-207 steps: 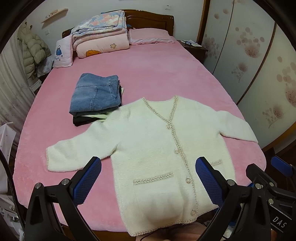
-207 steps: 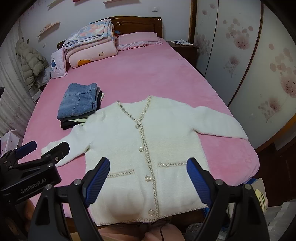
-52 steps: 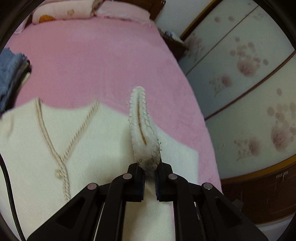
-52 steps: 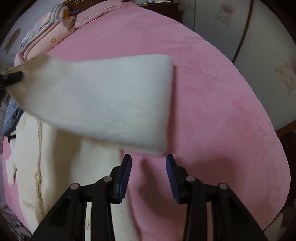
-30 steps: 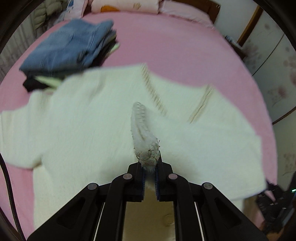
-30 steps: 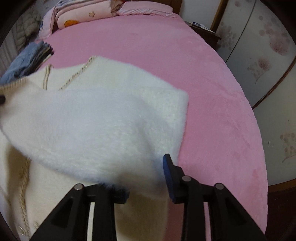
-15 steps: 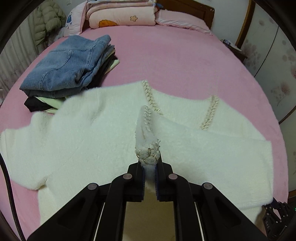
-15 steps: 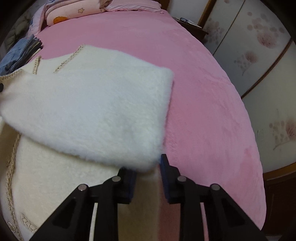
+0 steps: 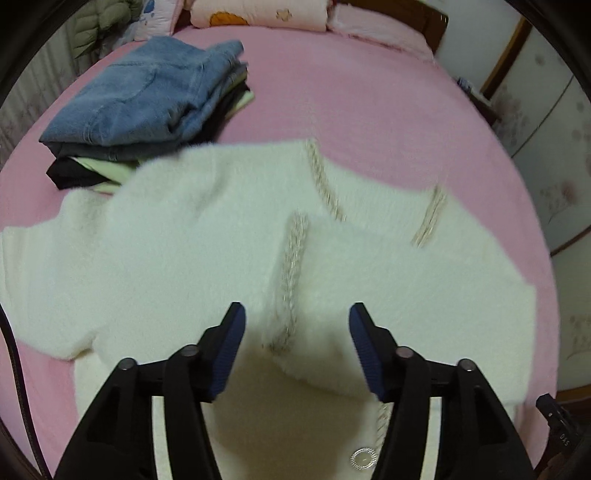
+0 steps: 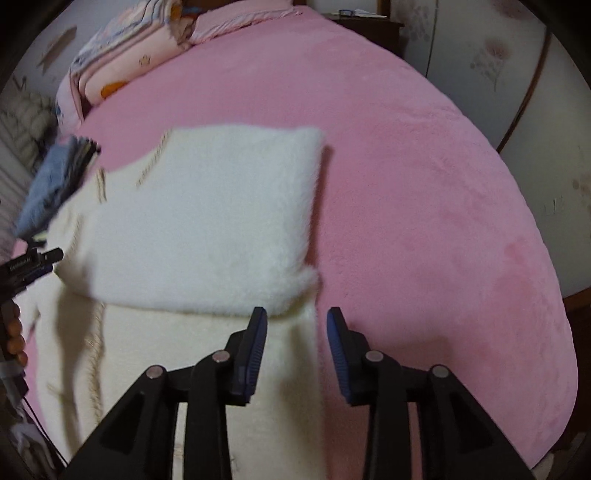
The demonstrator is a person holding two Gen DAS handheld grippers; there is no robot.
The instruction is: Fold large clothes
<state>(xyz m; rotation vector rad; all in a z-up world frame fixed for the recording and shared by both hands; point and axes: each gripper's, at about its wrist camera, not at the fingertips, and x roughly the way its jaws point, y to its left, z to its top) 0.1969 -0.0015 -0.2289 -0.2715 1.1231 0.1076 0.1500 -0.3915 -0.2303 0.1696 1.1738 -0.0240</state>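
Observation:
A fluffy cream cardigan with braided trim lies face up on the pink bed. Its right sleeve is folded across the chest, and the braided cuff lies flat just ahead of my left gripper. The left jaws are opening, and nothing is pinched between them. In the right wrist view the folded sleeve rests on the cardigan body. My right gripper hovers over the cardigan's right edge, its jaws opening with no cloth between the pads.
A stack of folded clothes topped by blue jeans sits left of the cardigan's collar. Pillows and folded quilts lie at the headboard. A wardrobe with floral doors stands along the bed's right side. A hand shows at the left edge.
My left gripper has let go of the cuff, which now lies flat on the chest. My right gripper has released the sleeve fold and drawn back and to the right.

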